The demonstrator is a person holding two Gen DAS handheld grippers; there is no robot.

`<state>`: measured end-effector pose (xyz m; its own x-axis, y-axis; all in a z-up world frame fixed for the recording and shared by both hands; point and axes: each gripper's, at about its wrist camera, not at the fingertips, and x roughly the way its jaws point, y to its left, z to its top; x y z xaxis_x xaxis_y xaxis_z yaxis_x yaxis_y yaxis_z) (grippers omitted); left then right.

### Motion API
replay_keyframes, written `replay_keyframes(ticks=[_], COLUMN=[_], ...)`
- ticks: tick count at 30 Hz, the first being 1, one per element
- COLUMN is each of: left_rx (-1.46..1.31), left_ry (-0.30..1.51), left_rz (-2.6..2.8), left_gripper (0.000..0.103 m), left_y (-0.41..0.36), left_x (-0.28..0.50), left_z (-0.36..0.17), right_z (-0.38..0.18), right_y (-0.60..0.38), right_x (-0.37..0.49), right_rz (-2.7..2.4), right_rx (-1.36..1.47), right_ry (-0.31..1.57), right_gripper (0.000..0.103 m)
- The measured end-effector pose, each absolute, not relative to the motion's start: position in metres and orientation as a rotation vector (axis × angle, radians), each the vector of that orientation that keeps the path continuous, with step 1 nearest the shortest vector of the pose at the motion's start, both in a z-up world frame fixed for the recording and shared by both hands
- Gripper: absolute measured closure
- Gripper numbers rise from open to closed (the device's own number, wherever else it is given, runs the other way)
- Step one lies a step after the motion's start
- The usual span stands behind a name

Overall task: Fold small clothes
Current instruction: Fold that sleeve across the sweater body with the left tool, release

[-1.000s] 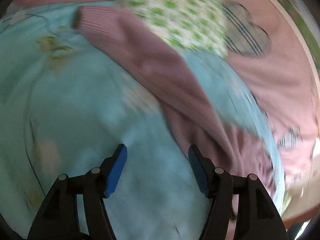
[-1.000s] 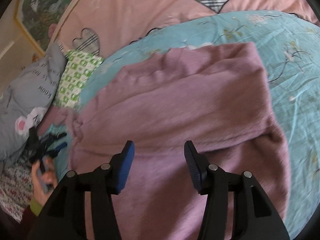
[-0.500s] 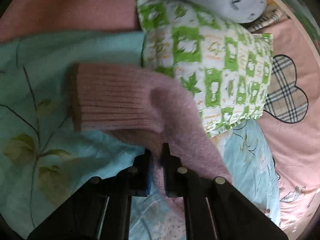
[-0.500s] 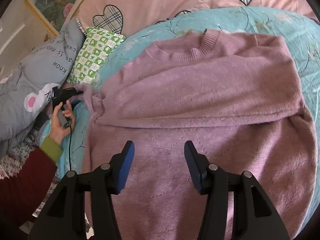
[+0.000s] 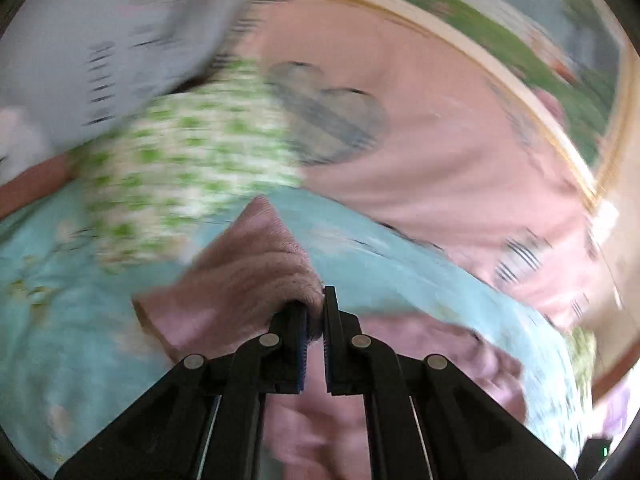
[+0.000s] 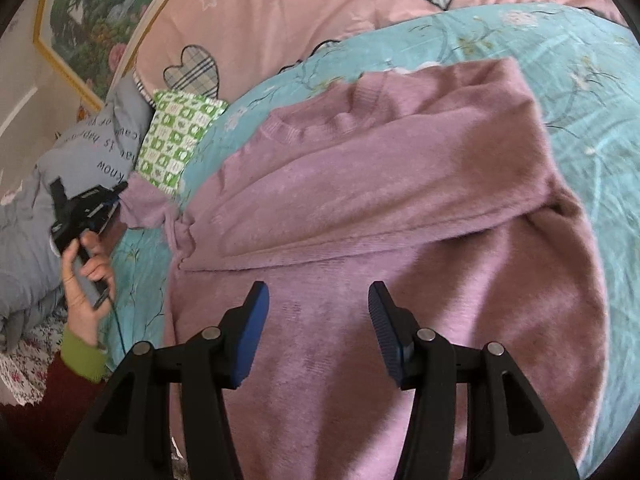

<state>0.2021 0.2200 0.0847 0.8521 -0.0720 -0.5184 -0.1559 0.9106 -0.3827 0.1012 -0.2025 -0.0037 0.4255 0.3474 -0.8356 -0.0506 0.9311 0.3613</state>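
Observation:
A mauve knit sweater [image 6: 400,240] lies flat on the turquoise floral bedspread [image 6: 580,52], one sleeve folded across its chest. My left gripper [image 5: 315,312] is shut on the other sleeve [image 5: 248,280] near its ribbed cuff and holds it lifted off the bed. In the right wrist view it shows at the left [image 6: 86,208], with the sleeve [image 6: 148,208] stretched out sideways from the body. My right gripper [image 6: 318,320] is open and empty, hovering over the sweater's lower body.
A green-and-white patterned pillow [image 6: 176,140] and a grey printed pillow [image 6: 80,152] lie at the bed's left, by the raised sleeve. A pink quilt with plaid hearts [image 6: 300,12] lies behind. A framed picture [image 6: 92,16] hangs on the wall.
My left gripper went to the sleeve, closed on it near the cuff and has now lifted it. The left wrist view is motion-blurred. My right gripper stayed open over the sweater.

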Motion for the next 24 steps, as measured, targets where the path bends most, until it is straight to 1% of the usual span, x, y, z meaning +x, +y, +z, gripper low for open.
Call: replay_keyframes(ticks=[2, 6, 10, 15, 18, 20, 21, 22, 23, 24], left_rx=[-0.369, -0.265, -0.178, -0.053, -0.01, -0.016, -0.022, -0.026, -0.025, -0.026], left_ry=[0.576, 0.625, 0.71, 0.83, 0.927, 0.969, 0.981, 0.975, 0.954, 0.941], left_rz=[-0.052, -0.201, -0.317, -0.384, -0.391, -0.399, -0.397, -0.395, -0.385, -0.379], left_gripper=[0.099, 0.099, 0.099, 0.097, 0.09, 0.078, 0.068, 0.063, 0.062, 0.06], left_y=[0.172, 0.08, 0.001, -0.069, -0.082, -0.078, -0.073, -0.067, -0.058, -0.049], left_x=[0.205, 0.211, 0.217, 0.214, 0.218, 0.215, 0.209, 0.203, 0.191, 0.182], left_z=[0.09, 0.08, 0.053, 0.008, -0.021, -0.031, -0.033, -0.032, -0.029, -0.027], right_z=[0.003, 0.015, 0.021, 0.023, 0.024, 0.026, 0.027, 0.027, 0.027, 0.027], right_y=[-0.214, -0.242, -0.27, -0.292, -0.3, -0.302, -0.302, -0.3, -0.297, -0.294], right_x=[0.096, 0.086, 0.075, 0.066, 0.065, 0.066, 0.066, 0.067, 0.069, 0.071], right_rz=[0.231, 0.171, 0.109, 0.057, 0.04, 0.039, 0.037, 0.037, 0.041, 0.046], right_rx=[0.31, 0.338, 0.371, 0.41, 0.424, 0.426, 0.423, 0.418, 0.411, 0.404], right_ry=[1.088, 1.048, 1.021, 1.006, 1.002, 1.001, 1.001, 1.0, 1.0, 1.002], right_gripper=[0.05, 0.05, 0.05, 0.05, 0.05, 0.05, 0.05, 0.05, 0.05, 0.047])
